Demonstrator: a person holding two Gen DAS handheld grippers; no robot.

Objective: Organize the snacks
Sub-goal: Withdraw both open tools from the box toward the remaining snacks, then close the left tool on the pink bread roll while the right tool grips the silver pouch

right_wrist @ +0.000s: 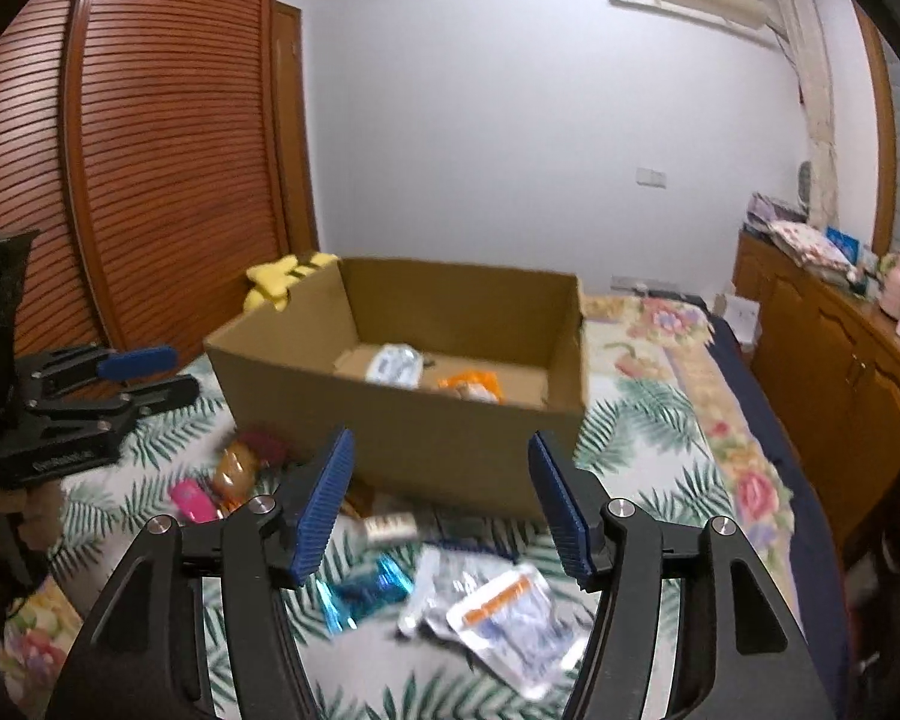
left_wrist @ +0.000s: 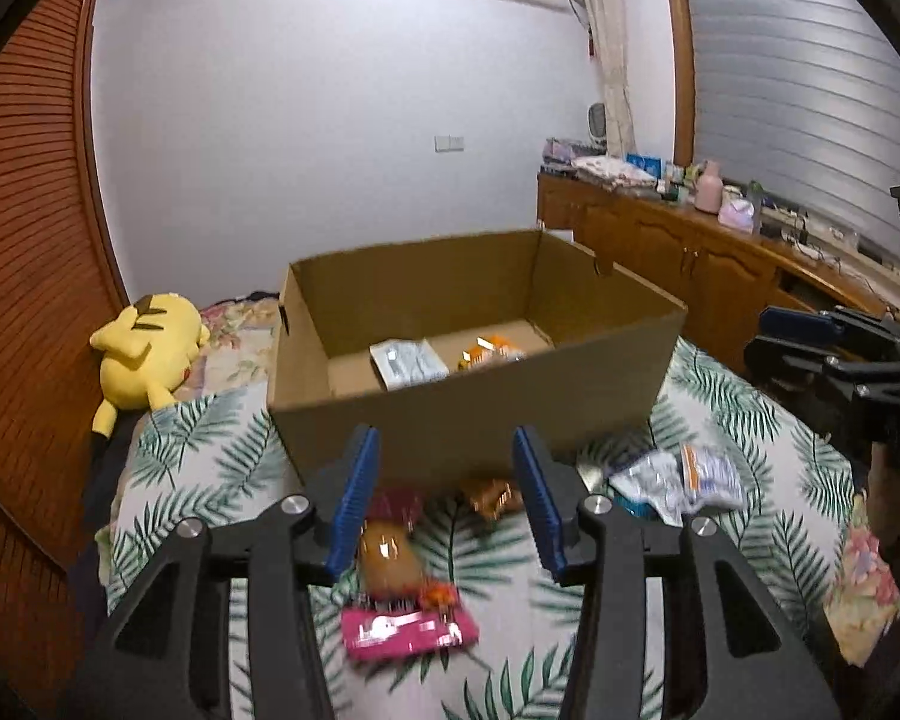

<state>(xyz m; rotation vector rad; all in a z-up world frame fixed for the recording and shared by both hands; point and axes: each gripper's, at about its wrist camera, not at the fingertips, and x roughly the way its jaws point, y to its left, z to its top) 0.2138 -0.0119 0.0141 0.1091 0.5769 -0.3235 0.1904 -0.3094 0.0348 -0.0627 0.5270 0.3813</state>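
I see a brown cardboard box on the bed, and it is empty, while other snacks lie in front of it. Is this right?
Not quite: the brown cardboard box is not empty. The left wrist view shows a white packet and an orange packet inside. Other snacks do lie in front.

An open cardboard box sits on a bed. Two snack packets lie inside it; more snacks lie scattered in front.
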